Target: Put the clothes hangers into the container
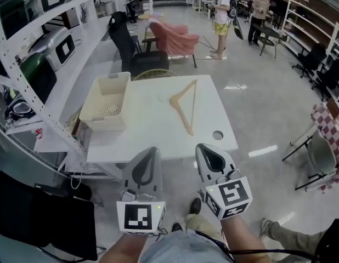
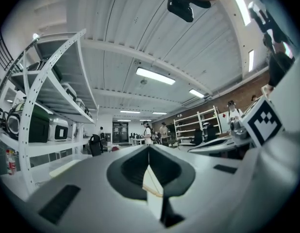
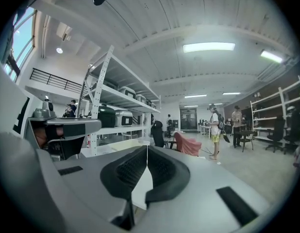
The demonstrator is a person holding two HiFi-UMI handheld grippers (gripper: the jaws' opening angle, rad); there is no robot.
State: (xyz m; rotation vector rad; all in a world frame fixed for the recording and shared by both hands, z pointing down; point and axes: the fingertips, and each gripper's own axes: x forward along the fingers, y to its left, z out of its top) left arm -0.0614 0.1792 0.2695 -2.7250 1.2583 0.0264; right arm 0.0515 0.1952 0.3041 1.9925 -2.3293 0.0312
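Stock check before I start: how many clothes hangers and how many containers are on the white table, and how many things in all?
Wooden clothes hanger: 1
Cream container: 1
Total: 2

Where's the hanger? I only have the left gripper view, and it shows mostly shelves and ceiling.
Observer: The hanger lies flat on the white table, a little right of centre.
Operator: And the basket?
Observer: The basket sits at the table's left edge, apart from the hanger, and looks empty.
Operator: Is the right gripper holding anything?
Observer: No. The right gripper is shut with nothing in it, held short of the table's near edge.
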